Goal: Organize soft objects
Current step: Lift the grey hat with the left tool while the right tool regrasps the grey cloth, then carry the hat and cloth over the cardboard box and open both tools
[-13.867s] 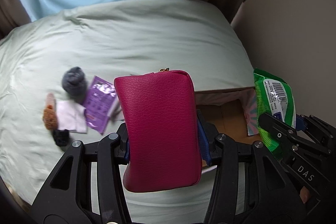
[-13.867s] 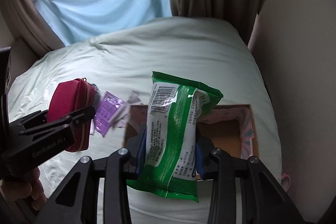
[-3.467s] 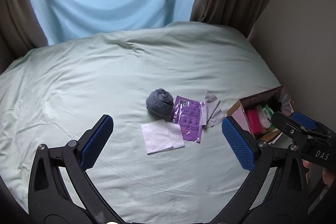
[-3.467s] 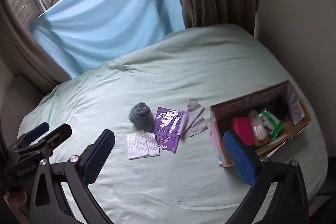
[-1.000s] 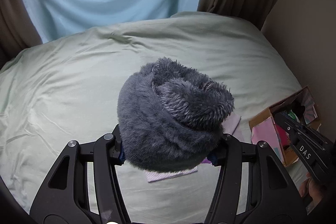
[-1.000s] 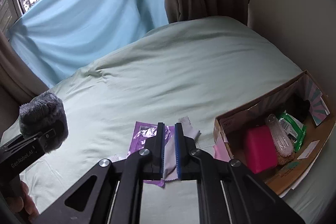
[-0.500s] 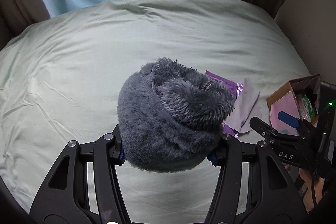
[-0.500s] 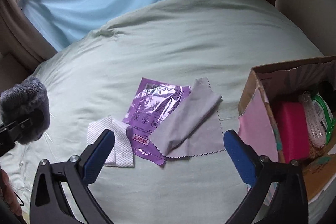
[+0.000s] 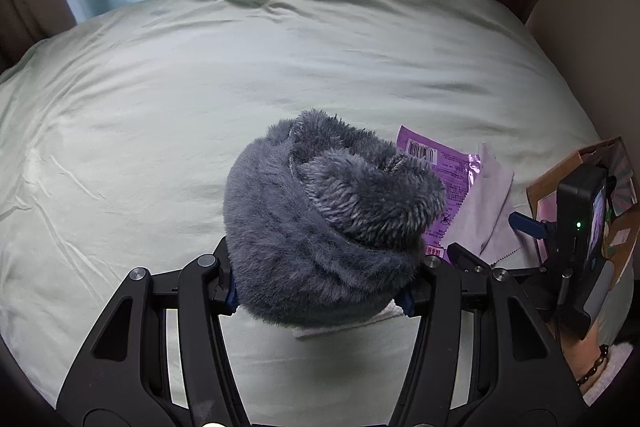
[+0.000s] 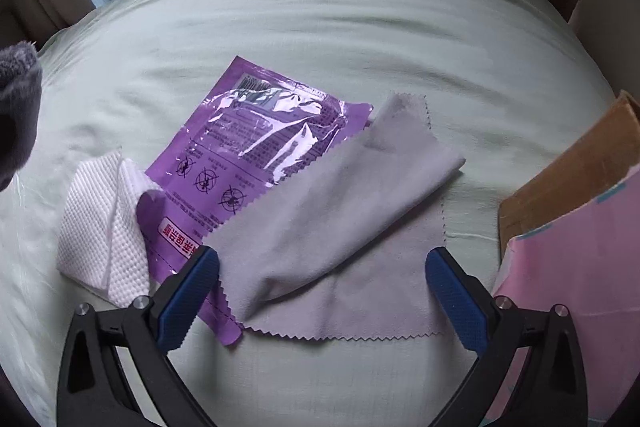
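Left claw (image 9: 320,291) is clenching the grey fuzzy hat (image 9: 320,223) above the bed (image 9: 200,107). Right claw (image 10: 322,287) is gaping wide, straddling the grey cloth (image 10: 340,227) overlapping the purple packet (image 10: 256,147), beside the box (image 10: 576,179).

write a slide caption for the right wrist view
Open right gripper poised over a folded grey cloth overlapping a purple packet on the bed, cardboard box at right.

Pale green bed sheet (image 10: 320,7), wrinkled, carrying 3 flat items in a cluster: a white textured cloth (image 10: 100,227), a purple foil packet (image 10: 248,163) overlapping its edge, and a grey zigzag-edged cloth (image 10: 340,227) lying partly over the packet. A cardboard box (image 10: 568,183) sits just beside them.
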